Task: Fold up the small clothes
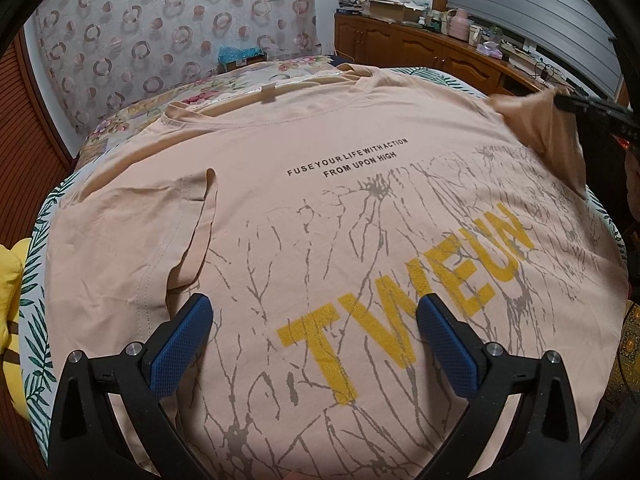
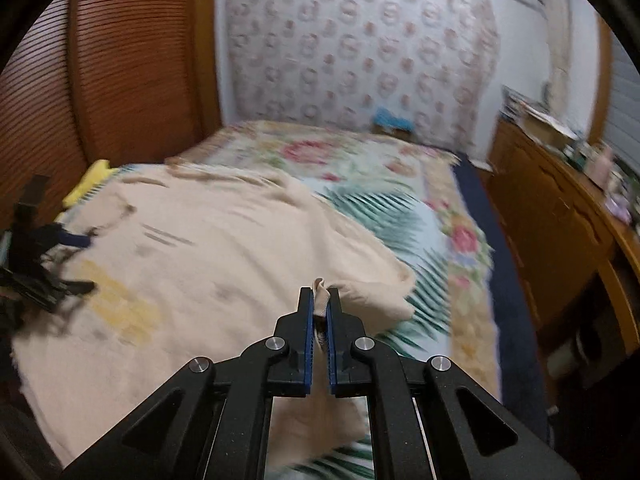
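Your left gripper [image 1: 314,340] has its two blue pads wide apart, and nothing is between them. It hangs just over the big peach cotton T-shirt [image 1: 320,208] that lies spread out flat on the bed [image 2: 400,168]. Right under and between the pads you can see the big yellow letters [image 1: 400,304] printed on the shirt. Past the pads, farther up the shirt, are two short lines of small black words [image 1: 348,160]. To the left of your left gripper, the shirt's left sleeve [image 1: 188,232] is folded in and lies flat on the shirt.

Your right gripper [image 2: 320,300] has its pads pressed together on a bunched bit of the peach sleeve [image 2: 322,296]. That bit sticks up out of the tips. From the left camera you can see this sleeve pulled up off the bed at the far right side.

The bed has a sheet with pink flowers and green leaves. Something yellow and soft [image 1: 12,280] sits at the bed's edge, far to the left of your left gripper. The right camera's picture is blurry.
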A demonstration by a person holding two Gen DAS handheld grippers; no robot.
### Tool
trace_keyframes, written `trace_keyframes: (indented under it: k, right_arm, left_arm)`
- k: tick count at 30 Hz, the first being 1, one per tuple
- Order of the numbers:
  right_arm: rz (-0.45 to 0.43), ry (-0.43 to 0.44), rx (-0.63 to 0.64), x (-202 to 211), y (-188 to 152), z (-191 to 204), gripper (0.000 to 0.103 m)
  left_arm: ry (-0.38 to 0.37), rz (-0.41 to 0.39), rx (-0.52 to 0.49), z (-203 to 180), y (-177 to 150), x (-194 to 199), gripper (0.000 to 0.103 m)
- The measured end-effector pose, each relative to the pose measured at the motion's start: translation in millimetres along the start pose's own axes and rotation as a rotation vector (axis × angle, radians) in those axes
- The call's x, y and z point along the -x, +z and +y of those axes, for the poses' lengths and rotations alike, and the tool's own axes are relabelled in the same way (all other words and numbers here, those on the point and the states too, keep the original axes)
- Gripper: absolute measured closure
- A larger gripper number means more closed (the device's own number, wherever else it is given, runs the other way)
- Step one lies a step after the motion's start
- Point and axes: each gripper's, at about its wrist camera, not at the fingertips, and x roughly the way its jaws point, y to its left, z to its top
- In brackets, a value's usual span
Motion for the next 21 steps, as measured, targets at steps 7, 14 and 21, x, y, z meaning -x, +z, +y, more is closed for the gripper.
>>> trace_keyframes:
  k: [7,14,21]
  right_arm:
    - [-0.008,0.143,0.01,-14.5,13.6,34.8,0.085]
    - [0.003,0.048,-0.037,-22.4,8.1,2.3,0.063]
    - [0.11,0.067,-0.066,-55.2,-14.2,-21.3,0.063]
  left_arm:
    - [0.0,-0.001,0.0,0.1,0.1,-0.2,0.0]
    - [0.014,-0.005,0.006,3.1,-0.1,1.2,0.0]
    - [0.042,-0.085,0.046,10.0,-9.8,25.4,0.0]
